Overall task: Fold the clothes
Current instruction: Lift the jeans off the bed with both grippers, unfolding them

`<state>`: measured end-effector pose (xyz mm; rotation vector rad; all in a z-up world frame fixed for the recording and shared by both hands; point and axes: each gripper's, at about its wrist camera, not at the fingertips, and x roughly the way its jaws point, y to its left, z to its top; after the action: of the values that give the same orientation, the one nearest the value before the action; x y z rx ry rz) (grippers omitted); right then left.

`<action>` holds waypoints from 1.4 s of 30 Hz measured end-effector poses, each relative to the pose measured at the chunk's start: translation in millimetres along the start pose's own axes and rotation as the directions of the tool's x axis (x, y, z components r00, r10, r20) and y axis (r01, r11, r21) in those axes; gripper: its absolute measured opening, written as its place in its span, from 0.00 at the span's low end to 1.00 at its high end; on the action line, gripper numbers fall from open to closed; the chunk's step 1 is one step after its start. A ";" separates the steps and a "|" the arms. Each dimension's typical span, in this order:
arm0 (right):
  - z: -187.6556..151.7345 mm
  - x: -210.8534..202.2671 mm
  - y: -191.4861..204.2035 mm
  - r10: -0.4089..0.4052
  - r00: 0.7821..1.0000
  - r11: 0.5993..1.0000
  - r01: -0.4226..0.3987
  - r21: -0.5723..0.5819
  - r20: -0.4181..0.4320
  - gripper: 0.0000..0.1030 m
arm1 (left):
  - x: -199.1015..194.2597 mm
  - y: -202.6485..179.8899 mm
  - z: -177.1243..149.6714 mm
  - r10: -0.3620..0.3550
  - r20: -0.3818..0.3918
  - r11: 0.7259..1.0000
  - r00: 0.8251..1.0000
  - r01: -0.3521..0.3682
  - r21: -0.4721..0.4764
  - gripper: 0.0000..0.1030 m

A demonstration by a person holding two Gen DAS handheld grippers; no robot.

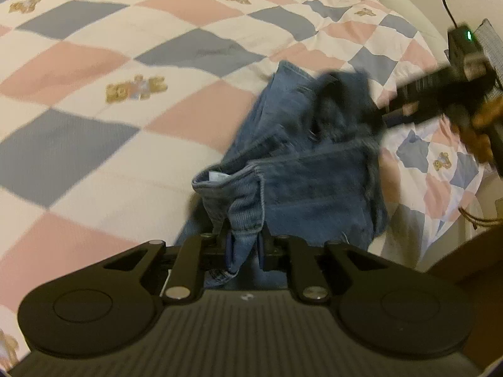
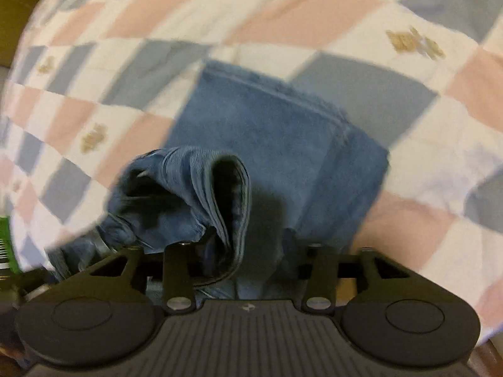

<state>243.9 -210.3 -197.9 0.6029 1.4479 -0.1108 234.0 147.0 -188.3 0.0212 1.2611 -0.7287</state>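
Holding the jeans (image 1: 301, 169) by one end with both grippers right now, and they sit about mid-bed on the checkered quilt (image 1: 94, 62). My left gripper (image 1: 243, 251) is clamped narrow on a bunched denim edge with a white tag showing just past it. My right gripper (image 2: 232, 251) looks pinched on a thick rolled hem or waistband fold too, though the blur makes the exact bite hard to read. Beyond that fold, the rest of the jeans lies flat on the quilt as a fairly tidy rectangle.

My take on doing this fold right: keep both corners level and about as far apart as the flat part is wide, so the denim doesn't sag in the middle. Carry the lifted end over the flat part, line up the edges, then lower before letting go. Denim is heavy and stiff, so I'd guess a shallow grip could slip, and letting go too high would leave it skewed.
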 end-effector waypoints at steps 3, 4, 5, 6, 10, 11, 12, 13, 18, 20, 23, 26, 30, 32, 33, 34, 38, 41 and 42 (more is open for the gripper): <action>14.5 -10.7 5.9 0.048 0.997 0.997 -0.044 -0.060 0.067 0.74 | 2.9 1.6 -7.2 0.016 -0.001 0.999 1.000 -0.016 -0.033 0.11; 19.5 -10.4 8.7 0.054 0.996 0.995 -0.048 -0.083 0.073 0.77 | 4.7 2.8 -7.5 0.022 0.003 0.999 1.000 -0.022 -0.044 0.11; 25.8 -5.3 11.6 0.057 0.996 0.994 -0.050 -0.094 0.070 0.79 | 6.6 3.9 -7.7 0.028 0.007 0.998 1.000 -0.028 -0.055 0.11; 32.2 0.0 14.6 0.060 0.996 0.993 -0.052 -0.105 0.067 0.78 | 8.6 5.3 -8.0 0.032 0.011 0.997 0.999 -0.032 -0.064 0.11; 54.8 29.2 29.5 0.093 0.995 0.993 -0.089 -0.074 0.044 0.70 | 15.7 17.8 -13.0 0.061 0.019 0.989 0.998 -0.057 -0.138 0.12; 57.5 36.3 34.5 0.082 0.996 0.994 -0.079 -0.077 0.032 0.54 | 16.6 21.5 -14.6 0.074 0.020 0.985 0.997 -0.070 -0.156 0.13; 59.9 44.5 38.3 0.050 0.999 0.995 -0.050 -0.081 -0.002 0.30 | 17.6 25.3 -16.2 0.087 0.020 0.981 0.996 -0.083 -0.174 0.18; 59.2 48.8 38.8 0.048 0.999 0.996 -0.049 -0.074 -0.027 0.22 | 18.1 29.9 -17.3 0.087 0.020 0.979 0.996 -0.081 -0.188 0.24; 31.3 39.1 23.3 0.032 0.999 0.998 -0.034 -0.061 -0.044 0.10 | 21.7 35.1 -9.5 0.010 0.041 0.978 0.999 -0.001 -0.209 0.25; 19.1 35.0 9.1 0.046 0.998 0.998 -0.047 -0.032 -0.045 0.10 | 29.3 23.5 -5.5 0.018 0.010 0.986 1.000 -0.016 -0.168 0.23; 2.9 30.3 -8.8 0.074 0.996 0.997 -0.073 0.026 -0.054 0.09 | 23.2 6.1 -12.4 0.086 0.025 0.981 0.996 -0.080 -0.178 0.14; -10.0 23.5 -23.7 0.123 0.991 0.989 -0.118 0.084 -0.053 0.09 | 5.3 -11.7 -25.2 0.151 0.073 0.967 0.986 -0.132 -0.216 0.12; -16.1 -1.8 -39.3 0.245 0.969 0.958 -0.241 0.154 -0.008 0.09 | -43.7 -40.4 -49.8 0.214 0.212 0.936 0.954 -0.138 -0.325 0.12; -15.5 -22.7 -43.7 0.313 0.949 0.937 -0.313 0.153 0.027 0.09 | -67.6 -73.1 -57.0 0.259 0.283 0.927 0.923 -0.155 -0.342 0.11; -15.0 -37.1 -44.6 0.342 0.938 0.929 -0.345 0.131 0.046 0.09 | -79.6 -89.5 -60.7 0.281 0.318 0.922 0.906 -0.162 -0.351 0.11; -14.0 -51.7 -45.3 0.373 0.926 0.920 -0.378 0.102 0.059 0.09 | -91.4 -105.9 -64.3 0.302 0.352 0.917 0.886 -0.170 -0.361 0.11; -11.6 -114.4 -56.4 0.469 0.879 0.883 -0.470 -0.011 0.089 0.10 | -121.2 -198.5 -72.0 0.353 0.466 0.914 0.811 -0.192 -0.358 0.11; -18.1 -165.1 -82.3 0.496 0.863 0.868 -0.493 -0.053 0.096 0.10 | -125.1 -262.5 -79.1 0.338 0.521 0.920 0.784 -0.158 -0.359 0.11; -19.9 -182.3 -93.6 0.507 0.856 0.862 -0.504 -0.057 0.098 0.10 | -124.8 -274.5 -79.9 0.325 0.540 0.922 0.777 -0.132 -0.365 0.11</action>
<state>159.8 -332.4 -55.0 0.9216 1.1399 0.2903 12.0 25.9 -5.6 -0.2873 0.7295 -0.2708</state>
